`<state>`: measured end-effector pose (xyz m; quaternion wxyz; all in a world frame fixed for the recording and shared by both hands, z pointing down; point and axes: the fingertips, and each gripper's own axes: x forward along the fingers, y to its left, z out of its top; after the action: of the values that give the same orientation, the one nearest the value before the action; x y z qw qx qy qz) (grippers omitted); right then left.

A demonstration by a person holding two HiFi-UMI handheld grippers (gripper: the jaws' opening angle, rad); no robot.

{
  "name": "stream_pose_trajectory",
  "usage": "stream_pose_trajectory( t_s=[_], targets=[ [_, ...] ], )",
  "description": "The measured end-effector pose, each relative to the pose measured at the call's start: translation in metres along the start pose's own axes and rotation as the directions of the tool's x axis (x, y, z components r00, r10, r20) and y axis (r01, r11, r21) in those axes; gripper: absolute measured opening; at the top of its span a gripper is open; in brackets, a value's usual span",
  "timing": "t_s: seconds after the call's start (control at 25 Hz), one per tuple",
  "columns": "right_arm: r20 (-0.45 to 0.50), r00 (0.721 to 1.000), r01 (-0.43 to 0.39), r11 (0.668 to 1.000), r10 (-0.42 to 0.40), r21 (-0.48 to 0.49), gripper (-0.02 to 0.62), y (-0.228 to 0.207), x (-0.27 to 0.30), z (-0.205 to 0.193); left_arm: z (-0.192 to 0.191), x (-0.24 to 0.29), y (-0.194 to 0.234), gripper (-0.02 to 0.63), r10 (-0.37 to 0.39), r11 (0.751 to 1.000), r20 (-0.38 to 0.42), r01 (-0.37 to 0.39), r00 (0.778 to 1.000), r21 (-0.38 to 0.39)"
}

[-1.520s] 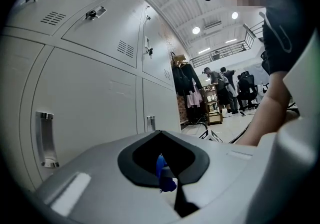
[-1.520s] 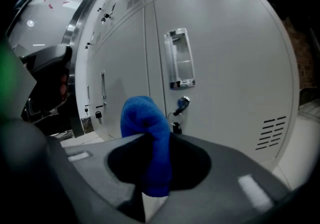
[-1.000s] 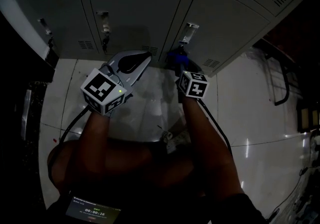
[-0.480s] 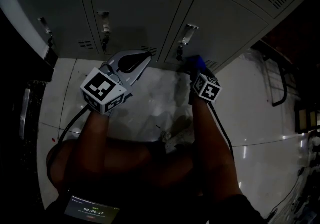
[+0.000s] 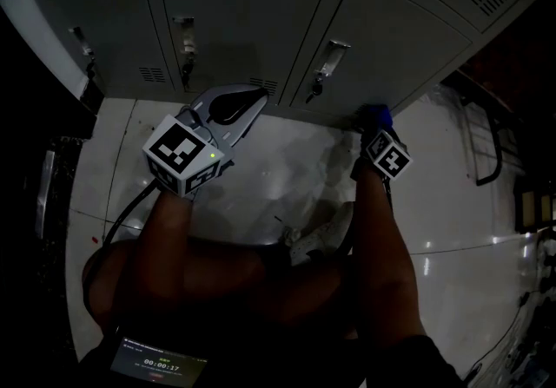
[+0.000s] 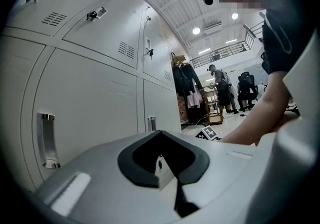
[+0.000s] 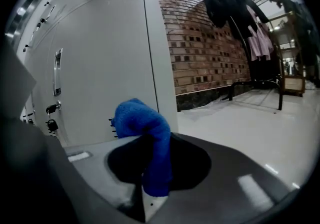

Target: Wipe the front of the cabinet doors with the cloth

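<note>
Grey locker doors (image 5: 234,22) run across the top of the head view. My right gripper (image 5: 377,124) is shut on a blue cloth (image 5: 374,114), which it holds against the lower right corner of the right-hand door (image 5: 391,39). In the right gripper view the cloth (image 7: 142,123) sticks up from the shut jaws (image 7: 150,180), with the door (image 7: 100,67) just behind it. My left gripper (image 5: 233,108) hangs in front of the middle door, jaws together and holding nothing. The left gripper view shows the same gripper (image 6: 167,168) beside a door (image 6: 85,97).
Handles with small padlocks (image 5: 317,85) hang on the doors. A glossy white floor (image 5: 278,178) lies below, with a black cable (image 5: 130,204) at the left. A dark metal frame (image 5: 486,143) stands at the right. A brick wall (image 7: 210,42) and hanging clothes (image 7: 235,2) lie beyond the lockers.
My right gripper has carried the blue cloth rightwards along the right-hand door, from beside its handle to its lower right corner. The left gripper has stayed in place.
</note>
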<state>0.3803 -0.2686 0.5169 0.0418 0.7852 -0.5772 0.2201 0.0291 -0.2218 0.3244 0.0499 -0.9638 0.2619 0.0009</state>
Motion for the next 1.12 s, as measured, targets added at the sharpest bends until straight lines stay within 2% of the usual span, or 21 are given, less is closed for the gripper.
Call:
stream_pose_trajectory(
  t_s=[0.4, 0.56, 0.72, 0.88, 1.0, 1.12],
  targets=[
    [0.026, 0.998, 0.055, 0.995, -0.053, -0.086, 0.08, -0.006, -0.006, 0.01, -0.001, 0.0, 0.002, 0.005, 0.001, 1.0, 0.002, -0.001, 1.0, 0.001],
    [0.023, 0.999, 0.024, 0.998, -0.023, -0.051, 0.08, 0.012, -0.029, 0.018, 0.0, -0.003, 0.006, 0.005, 0.004, 1.0, 0.009, -0.004, 1.0, 0.003],
    [0.086, 0.992, -0.087, 0.989, 0.097, -0.122, 0.08, 0.052, -0.059, 0.055, 0.013, -0.009, 0.003, 0.005, 0.001, 1.0, 0.025, -0.001, 1.0, -0.006],
    [0.118, 0.965, -0.197, 0.944, 0.235, -0.266, 0.08, 0.105, -0.098, 0.082, 0.016, -0.013, 0.001, 0.005, -0.003, 1.0, 0.026, 0.003, 1.0, 0.0],
    [0.125, 0.925, -0.307, 0.899, 0.359, -0.311, 0.08, 0.147, -0.129, 0.095, 0.014, -0.015, 0.001, 0.006, 0.005, 1.0, 0.022, -0.005, 1.0, -0.002],
    [0.124, 0.86, -0.42, 0.825, 0.494, -0.378, 0.08, 0.19, -0.157, 0.106, 0.01, -0.016, 0.001, 0.005, 0.01, 1.0, 0.015, -0.01, 1.0, -0.004]
  ],
)
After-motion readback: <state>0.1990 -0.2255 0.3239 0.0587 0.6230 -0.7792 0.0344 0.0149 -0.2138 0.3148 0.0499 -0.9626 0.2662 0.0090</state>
